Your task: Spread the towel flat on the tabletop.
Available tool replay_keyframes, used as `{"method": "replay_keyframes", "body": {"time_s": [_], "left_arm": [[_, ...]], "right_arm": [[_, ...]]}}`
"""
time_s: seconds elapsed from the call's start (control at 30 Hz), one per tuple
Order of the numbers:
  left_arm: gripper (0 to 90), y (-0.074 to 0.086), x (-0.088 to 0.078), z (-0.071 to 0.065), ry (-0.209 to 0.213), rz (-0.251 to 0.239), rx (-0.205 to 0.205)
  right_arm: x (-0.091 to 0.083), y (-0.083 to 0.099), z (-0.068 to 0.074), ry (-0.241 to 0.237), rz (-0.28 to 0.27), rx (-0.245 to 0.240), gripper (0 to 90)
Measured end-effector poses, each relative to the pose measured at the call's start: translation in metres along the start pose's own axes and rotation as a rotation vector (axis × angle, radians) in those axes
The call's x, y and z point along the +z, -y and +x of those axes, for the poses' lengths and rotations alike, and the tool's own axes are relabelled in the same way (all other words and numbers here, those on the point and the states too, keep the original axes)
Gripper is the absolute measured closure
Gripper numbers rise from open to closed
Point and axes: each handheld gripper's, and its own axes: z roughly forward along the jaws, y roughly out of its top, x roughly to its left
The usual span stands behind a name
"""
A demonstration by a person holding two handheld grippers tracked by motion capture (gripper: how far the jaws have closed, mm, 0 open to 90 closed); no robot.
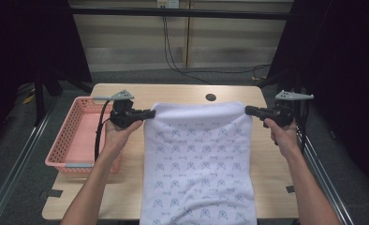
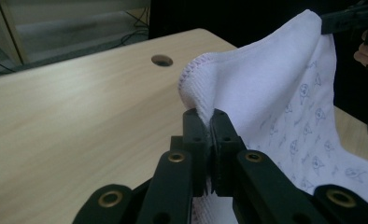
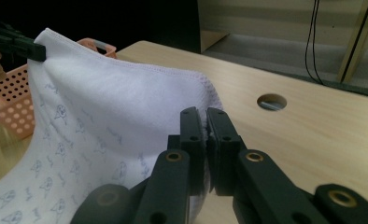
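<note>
Lifting step: left hand-held gripper (image 1: 151, 113) and right hand-held gripper (image 1: 248, 110), each clamped tight on a far corner of the printed towel (image 1: 199, 159); towel stretched between them, its near end trailing over the bench (image 1: 126, 187); next, probably a fold, keeping both corners level.

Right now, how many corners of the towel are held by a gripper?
2: the left gripper pinches the towel at its far left corner, the right gripper at its far right corner.

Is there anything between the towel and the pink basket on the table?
Nothing visible. The towel hangs from both grippers, left gripper and right gripper, and only bare table lies between it and the basket.
</note>
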Motion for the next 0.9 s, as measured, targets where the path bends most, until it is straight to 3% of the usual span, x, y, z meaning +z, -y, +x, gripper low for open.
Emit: {"method": "replay_keyframes", "body": {"time_s": [0.33,0.6,0.83,0.9], "left_arm": [[87.3,-0.049,-0.017,0.012,-0.048,-0.081,0.016],[87.4,-0.085,-0.018,0.017,-0.069,-0.148,0.01],[87.4,-0.129,-0.027,0.015,-0.097,-0.204,0.052],[87.3,-0.14,-0.031,0.013,-0.113,-0.209,0.08]], "right_arm": [[-0.001,-0.06,0.003,0.003,-0.09,-0.038,86.6],[0.004,-0.102,-0.006,0.061,-0.106,-0.043,86.8],[-0.006,-0.145,-0.007,0.093,-0.175,-0.058,86.8],[-0.009,-0.154,-0.005,0.103,-0.193,-0.063,86.8]]}}
